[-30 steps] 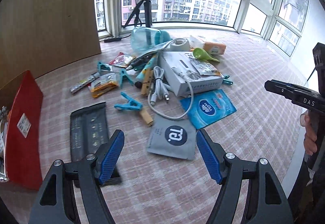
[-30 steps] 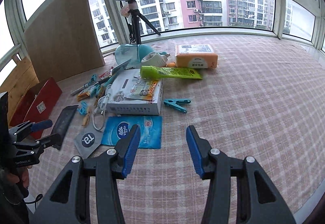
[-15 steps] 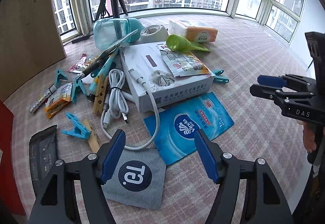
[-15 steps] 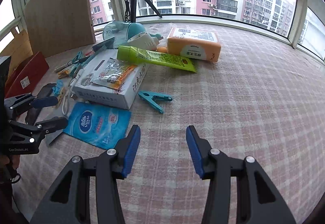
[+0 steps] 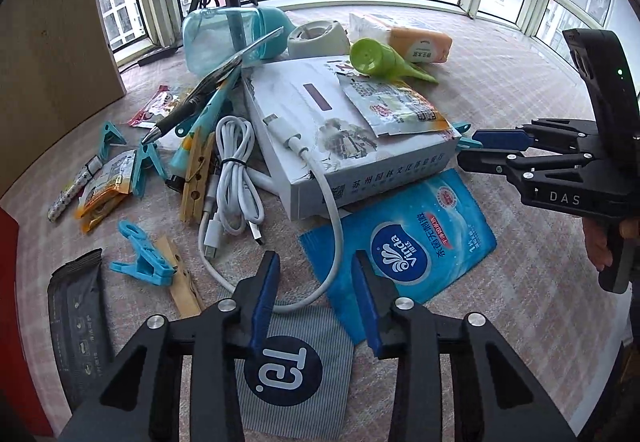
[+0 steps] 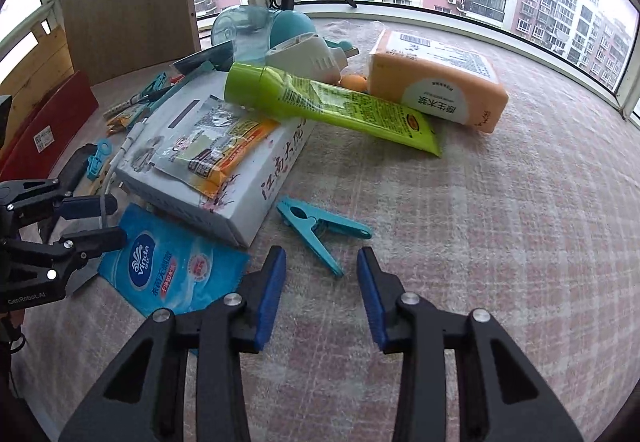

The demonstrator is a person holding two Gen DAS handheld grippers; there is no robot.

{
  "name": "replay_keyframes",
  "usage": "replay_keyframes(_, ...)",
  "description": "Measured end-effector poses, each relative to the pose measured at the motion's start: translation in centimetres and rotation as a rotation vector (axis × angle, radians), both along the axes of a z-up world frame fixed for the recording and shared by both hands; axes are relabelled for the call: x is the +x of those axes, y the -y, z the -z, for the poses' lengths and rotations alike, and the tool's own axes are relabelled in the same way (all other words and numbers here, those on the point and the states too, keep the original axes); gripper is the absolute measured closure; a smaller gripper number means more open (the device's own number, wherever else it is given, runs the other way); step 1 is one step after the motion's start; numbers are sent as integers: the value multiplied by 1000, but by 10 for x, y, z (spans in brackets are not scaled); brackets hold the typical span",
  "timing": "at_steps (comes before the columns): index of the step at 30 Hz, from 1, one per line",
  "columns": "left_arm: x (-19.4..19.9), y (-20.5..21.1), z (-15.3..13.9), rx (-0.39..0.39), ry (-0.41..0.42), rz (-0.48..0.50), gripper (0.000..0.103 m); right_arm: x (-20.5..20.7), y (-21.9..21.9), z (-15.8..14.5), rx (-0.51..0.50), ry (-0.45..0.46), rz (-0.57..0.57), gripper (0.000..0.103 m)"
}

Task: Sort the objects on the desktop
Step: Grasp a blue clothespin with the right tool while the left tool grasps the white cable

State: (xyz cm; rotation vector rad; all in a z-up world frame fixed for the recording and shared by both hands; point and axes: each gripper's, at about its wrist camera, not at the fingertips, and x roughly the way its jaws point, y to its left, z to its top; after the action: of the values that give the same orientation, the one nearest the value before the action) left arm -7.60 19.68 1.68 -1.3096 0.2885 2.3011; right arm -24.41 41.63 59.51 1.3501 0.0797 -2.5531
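Grippers: left [image 5: 316, 296], right [image 6: 322, 292] angled down over clutter, jaws closing, nothing between.

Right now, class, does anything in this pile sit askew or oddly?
Yes. The green tube lies tilted, its cap end propped on the white box and its flat end down on the cloth. A white cable trails off the box's top.

- The blue Vinda wipes packet [image 5: 408, 242] is glossy plastic film.
- The clothespin [image 5: 196, 177] is bare, matt wood.
- The tabletop [image 6: 500, 222] wears rough checked cloth.
- The white box [image 5: 340, 133] is smooth printed card.
- The teal clip [image 6: 320, 228] is smooth plastic.
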Motion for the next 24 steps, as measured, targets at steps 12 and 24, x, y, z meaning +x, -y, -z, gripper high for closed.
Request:
replay_keyframes(12, 1, 14, -14, 94, 16, 12, 97, -3, -15, -1, -24, 9, 50, 99)
replay_keyframes(24, 21, 84, -79, 275, -48, -2, 99, 49, -2, -70, -125, -94, 61, 99)
